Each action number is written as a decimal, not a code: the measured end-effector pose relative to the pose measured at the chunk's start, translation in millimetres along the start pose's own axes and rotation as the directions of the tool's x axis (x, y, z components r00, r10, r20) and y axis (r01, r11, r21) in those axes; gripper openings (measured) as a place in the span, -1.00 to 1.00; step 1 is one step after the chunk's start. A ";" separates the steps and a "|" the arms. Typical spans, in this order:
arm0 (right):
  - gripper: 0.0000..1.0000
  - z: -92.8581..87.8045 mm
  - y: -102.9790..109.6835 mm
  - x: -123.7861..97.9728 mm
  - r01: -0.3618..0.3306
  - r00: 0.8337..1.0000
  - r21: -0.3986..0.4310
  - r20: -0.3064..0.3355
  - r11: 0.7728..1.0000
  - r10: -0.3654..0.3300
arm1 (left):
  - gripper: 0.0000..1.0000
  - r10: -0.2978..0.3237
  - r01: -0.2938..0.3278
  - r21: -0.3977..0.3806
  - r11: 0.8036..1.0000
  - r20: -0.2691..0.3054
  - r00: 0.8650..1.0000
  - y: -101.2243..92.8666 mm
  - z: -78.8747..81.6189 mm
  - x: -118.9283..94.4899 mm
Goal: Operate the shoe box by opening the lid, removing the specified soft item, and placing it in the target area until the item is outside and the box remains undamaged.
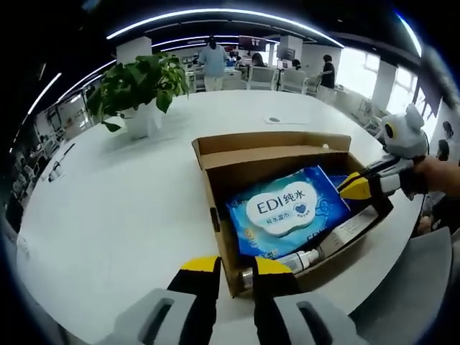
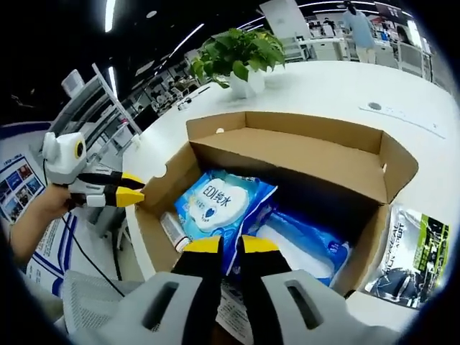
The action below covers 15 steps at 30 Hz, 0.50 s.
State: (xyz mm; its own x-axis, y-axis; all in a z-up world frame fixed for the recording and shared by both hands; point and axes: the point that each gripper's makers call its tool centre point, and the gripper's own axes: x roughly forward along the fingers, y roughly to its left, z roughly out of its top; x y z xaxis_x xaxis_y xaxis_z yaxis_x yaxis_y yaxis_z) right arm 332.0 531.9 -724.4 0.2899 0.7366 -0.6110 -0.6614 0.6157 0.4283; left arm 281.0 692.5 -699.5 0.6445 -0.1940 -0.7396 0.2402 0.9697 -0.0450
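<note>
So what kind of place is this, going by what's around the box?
Most likely an open-plan office. The open brown cardboard box sits on a big white round-edged table with a green potted plant, and behind it are rows of desks with office chairs under long ceiling strip lights.

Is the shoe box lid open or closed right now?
Open. The shoe box has its lid flap folded back upright, exposing the blue wet wipes pack and a tube inside.
</note>
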 end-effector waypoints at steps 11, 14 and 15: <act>-0.74 -2.1 6.5 19.8 -0.011 1.000 -0.013 -0.025 1.000 0.010 | -0.66 -0.011 0.011 -0.019 1.000 0.000 1.000 1.5 -4.3 1.6; -0.74 -2.9 5.6 25.9 -0.018 0.999 -0.017 -0.030 1.000 0.017 | -0.66 -0.013 0.013 -0.025 1.000 0.000 1.000 2.5 -5.3 2.6; -0.75 -2.5 5.6 27.2 -0.020 0.999 -0.019 -0.028 1.000 0.019 | -0.66 -0.014 0.014 -0.025 1.000 -0.001 1.000 2.6 -5.6 2.9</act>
State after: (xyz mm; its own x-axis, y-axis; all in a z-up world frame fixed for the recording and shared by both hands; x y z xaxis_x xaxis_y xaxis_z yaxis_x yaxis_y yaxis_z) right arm 334.4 554.7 -740.2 0.2574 0.7401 -0.6213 -0.6800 0.5956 0.4277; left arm 279.4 695.3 -705.5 0.6407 -0.2074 -0.7393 0.2309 0.9703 -0.0721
